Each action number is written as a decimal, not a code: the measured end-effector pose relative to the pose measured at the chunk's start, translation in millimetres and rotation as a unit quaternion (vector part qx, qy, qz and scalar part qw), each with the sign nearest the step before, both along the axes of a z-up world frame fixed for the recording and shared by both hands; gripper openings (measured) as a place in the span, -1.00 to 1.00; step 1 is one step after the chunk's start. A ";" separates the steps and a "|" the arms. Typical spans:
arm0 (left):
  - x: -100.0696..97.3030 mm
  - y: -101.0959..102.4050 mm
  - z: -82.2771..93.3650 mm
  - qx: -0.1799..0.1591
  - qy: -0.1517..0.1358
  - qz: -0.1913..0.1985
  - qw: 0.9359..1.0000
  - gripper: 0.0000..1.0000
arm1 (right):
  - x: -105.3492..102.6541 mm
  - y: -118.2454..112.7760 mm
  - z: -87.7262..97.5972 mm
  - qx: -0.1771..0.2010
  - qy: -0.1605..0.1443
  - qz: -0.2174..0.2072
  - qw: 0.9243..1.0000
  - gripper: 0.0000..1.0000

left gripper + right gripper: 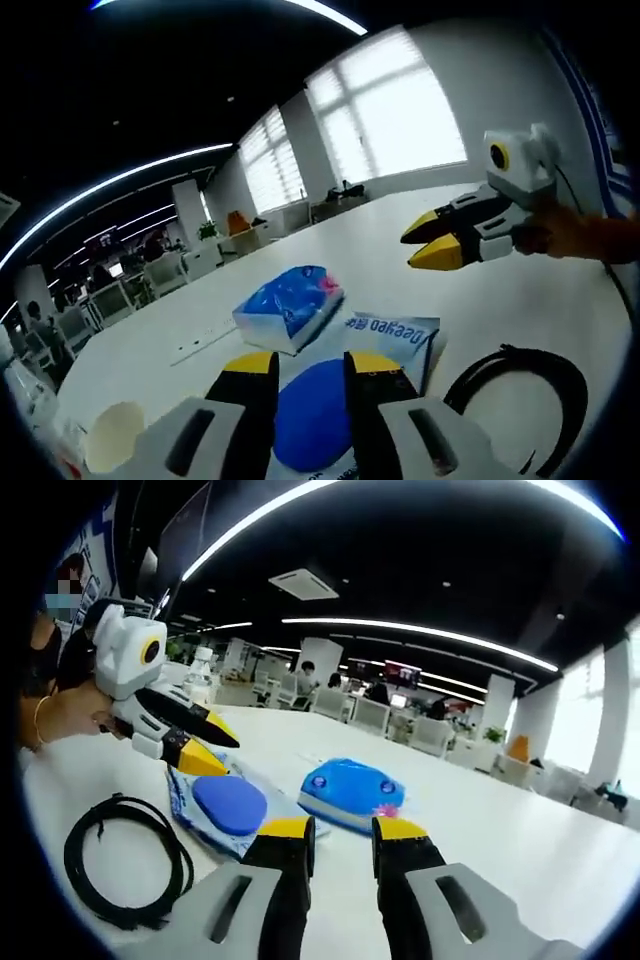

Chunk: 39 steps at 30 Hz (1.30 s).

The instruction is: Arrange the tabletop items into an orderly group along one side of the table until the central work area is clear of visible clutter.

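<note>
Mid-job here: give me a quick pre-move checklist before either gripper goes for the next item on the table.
1. Left gripper free of load: ok, fingers apart over the blue packet, nothing clamped.
2. Right gripper free of load: ok, open and holding nothing.
3. Tissue pack reachable: ok, it lies just ahead of the right gripper's fingers.
4. Black cable out of the way: not ok, it is coiled beside the blue packet.
5. Central area cleared: not ok, items lie mid-table.
6. Free space along the table's edge: cannot tell.
</note>
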<state>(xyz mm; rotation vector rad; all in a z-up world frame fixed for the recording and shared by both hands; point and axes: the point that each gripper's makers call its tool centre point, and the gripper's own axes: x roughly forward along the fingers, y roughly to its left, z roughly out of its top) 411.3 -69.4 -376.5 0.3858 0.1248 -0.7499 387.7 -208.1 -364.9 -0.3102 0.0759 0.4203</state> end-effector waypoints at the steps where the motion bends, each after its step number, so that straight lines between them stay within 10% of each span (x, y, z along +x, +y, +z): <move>1: 1.5 -1.1 -0.1 0.001 0.000 0.000 1.000 -0.51 | 1.7 -0.7 -0.4 -0.001 0.001 0.000 1.000 -0.58; 39: 50.7 -20.2 -10.4 0.005 0.007 0.009 1.000 -0.50 | 79.6 -20.7 -23.4 0.011 0.034 -0.032 0.999 -0.74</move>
